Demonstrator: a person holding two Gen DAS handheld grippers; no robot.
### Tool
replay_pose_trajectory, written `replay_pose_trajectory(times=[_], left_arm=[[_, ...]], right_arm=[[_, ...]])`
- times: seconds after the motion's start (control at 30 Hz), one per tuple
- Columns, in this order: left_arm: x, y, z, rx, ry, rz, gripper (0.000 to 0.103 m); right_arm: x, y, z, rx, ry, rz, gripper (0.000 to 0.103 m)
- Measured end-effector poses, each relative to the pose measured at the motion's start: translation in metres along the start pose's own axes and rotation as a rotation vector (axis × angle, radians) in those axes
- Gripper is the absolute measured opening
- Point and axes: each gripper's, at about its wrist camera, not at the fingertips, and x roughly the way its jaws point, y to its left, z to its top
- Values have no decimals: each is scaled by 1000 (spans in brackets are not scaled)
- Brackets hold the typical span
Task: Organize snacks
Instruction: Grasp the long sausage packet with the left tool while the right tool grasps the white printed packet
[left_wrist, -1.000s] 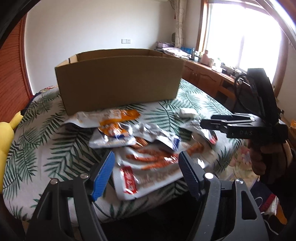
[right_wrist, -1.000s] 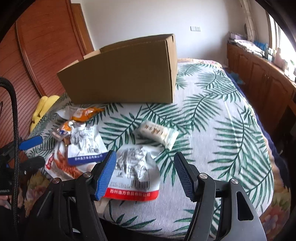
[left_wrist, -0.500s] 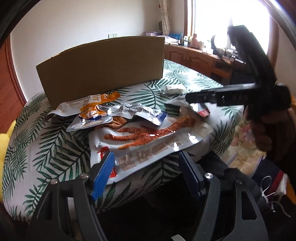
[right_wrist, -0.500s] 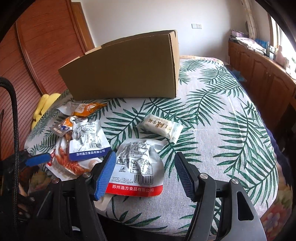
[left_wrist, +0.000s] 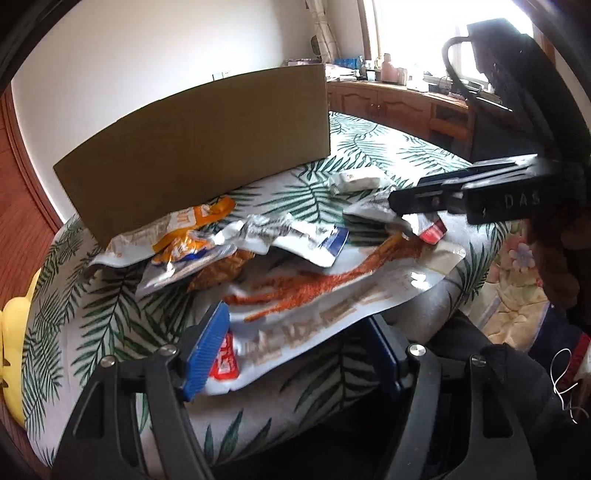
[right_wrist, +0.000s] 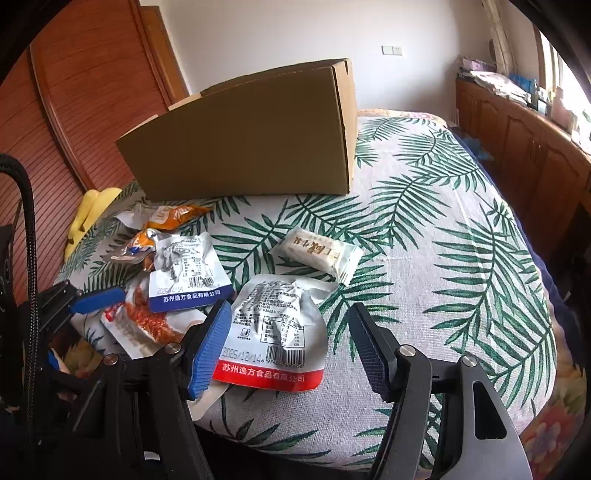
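A brown cardboard box (left_wrist: 199, 144) (right_wrist: 255, 144) stands on the palm-leaf tablecloth (right_wrist: 454, 266). Several snack packets lie in front of it. My left gripper (left_wrist: 299, 343) is open, its jaws either side of the near edge of a large white packet with red strips (left_wrist: 325, 299). My right gripper (right_wrist: 288, 343) is open over a white packet with a red band (right_wrist: 277, 328). A packet with a blue band (right_wrist: 186, 269), an orange packet (right_wrist: 173, 216) and a small white bar (right_wrist: 317, 253) lie nearby.
The right gripper's body (left_wrist: 480, 195) crosses the right of the left wrist view. The left gripper's blue finger (right_wrist: 98, 297) shows at left in the right wrist view. Yellow object (right_wrist: 90, 210) at the table's left edge. Wooden cabinets (right_wrist: 524, 144) along the right wall.
My left gripper has dropped low and moved in to the large red-strip packet's near edge. My right gripper has come slightly closer to the red-band packet.
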Motion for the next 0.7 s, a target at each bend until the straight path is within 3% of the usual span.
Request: replay_pose_trajectory(times=[0.23,0.47,0.7], left_arm=[[8,-15,12,66,-11,-6,67],[14,-31,17,164,-23,10,43],[-3,-23,9,147,-42,2,36]], right_arm=[[12,0,4,3,43,11,68],[19,-6,14,21,75,31,67],[18,-9,14,30,72,52,67]])
